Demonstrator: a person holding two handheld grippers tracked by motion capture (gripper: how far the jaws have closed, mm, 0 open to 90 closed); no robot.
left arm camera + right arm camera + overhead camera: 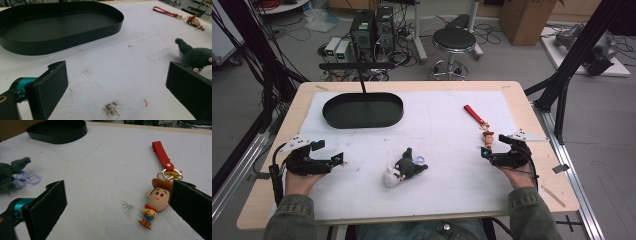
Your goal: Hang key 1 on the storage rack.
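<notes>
Keychain (156, 202), a small cowboy figure on a red strap (161, 155), lies flat on the white mat (447, 135) toward the right side, figure end nearest the person. Nothing lifted yet; nothing in the black tray (362, 110) at the far left of the mat, which looks like the likely drop place. Judged from that, the work is at its very start: approach only, with grasp, carry and release all left to do.

Right gripper (488, 153) sits low just beside the figure. In the right gripper view the jaws stand wide apart, the figure's head lying between them close by the right-hand jaw; contact cannot be told. It holds nothing.

Left gripper (337, 159) rests near the left edge of the mat, jaws wide, empty, aimed across bare mat between tray and plush toy (404, 167). The plush, dark with a pale head and a lilac clip (27, 179), lies mid-mat, untouched, well apart from the keychain.
</notes>
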